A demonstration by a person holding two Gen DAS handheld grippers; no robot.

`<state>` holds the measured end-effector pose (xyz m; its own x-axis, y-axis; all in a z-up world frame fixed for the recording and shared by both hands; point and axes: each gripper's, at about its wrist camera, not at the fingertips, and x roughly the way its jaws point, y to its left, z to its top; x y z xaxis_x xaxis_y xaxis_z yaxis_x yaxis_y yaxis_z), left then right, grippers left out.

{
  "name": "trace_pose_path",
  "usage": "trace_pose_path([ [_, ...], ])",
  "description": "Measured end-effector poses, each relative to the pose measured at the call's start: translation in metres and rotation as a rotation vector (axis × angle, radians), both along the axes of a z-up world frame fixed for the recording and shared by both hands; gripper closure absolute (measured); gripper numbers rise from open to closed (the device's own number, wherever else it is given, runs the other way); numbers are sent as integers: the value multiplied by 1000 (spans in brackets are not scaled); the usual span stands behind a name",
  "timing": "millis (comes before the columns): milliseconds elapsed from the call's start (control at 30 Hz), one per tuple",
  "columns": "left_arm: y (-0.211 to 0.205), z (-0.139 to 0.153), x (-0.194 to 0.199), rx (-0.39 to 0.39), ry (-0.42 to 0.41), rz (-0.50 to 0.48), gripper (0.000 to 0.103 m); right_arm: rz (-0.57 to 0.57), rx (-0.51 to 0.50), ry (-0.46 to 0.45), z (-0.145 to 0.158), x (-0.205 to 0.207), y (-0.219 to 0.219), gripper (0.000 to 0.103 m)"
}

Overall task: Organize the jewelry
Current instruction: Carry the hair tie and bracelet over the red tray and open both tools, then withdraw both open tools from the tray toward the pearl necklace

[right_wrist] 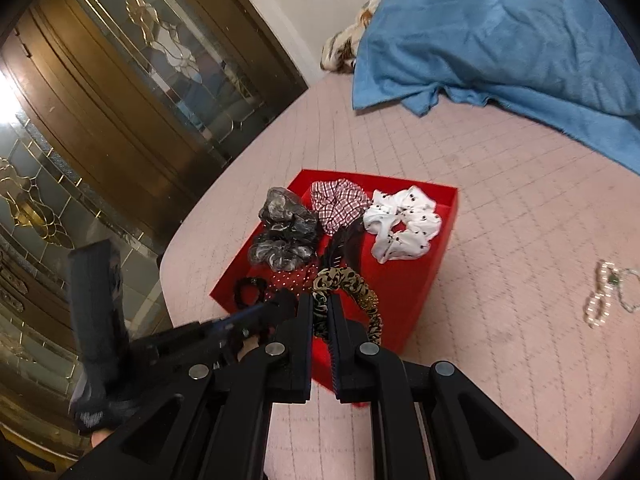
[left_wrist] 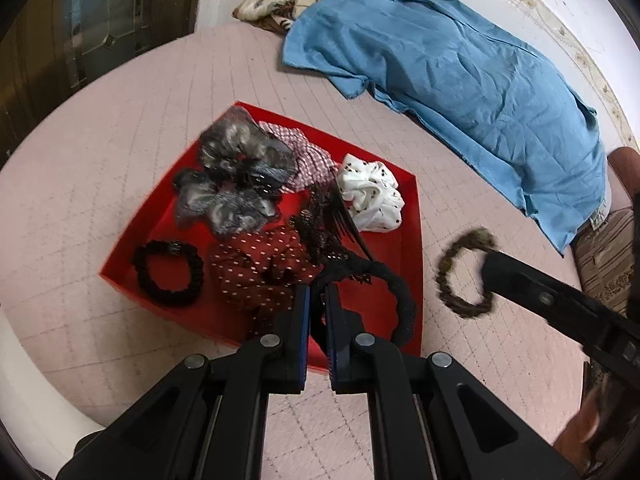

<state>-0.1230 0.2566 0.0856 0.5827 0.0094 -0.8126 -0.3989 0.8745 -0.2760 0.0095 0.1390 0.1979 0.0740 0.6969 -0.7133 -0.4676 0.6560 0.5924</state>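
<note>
Only right wrist view shows pearl strand (right_wrist: 600, 296) on bedcover (right_wrist: 500, 200), rt of red box (right_wrist: 404, 280). Left gripper (left_wrist: 318, 300) clamps black headband (left_wrist: 400, 300) over box; right gripper (right_wrist: 320, 312), angled down, clamps patterned headband (right_wrist: 360, 292).

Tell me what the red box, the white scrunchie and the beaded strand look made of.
Red box: probably matte cardboard, judging by its thin, stiff walls.
White scrunchie: soft woven fabric, gathered folds, dark print.
Beaded strand: glossy pearl-like beads; real or plastic, unclear.
</note>
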Motion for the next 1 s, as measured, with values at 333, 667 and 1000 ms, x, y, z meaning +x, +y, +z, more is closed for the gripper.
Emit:
trace_pose_path([
  [333, -2, -29, 15, 2, 66, -1, 96, 4, -24, 139, -53, 20, 20, 95],
  [667, -5, -37, 16, 10, 88, -6, 96, -13, -42, 190, -75, 22, 17, 95],
  [1000, -7, -32, 13, 31, 84, -3, 94, -18, -44, 191, -77, 21, 15, 93],
])
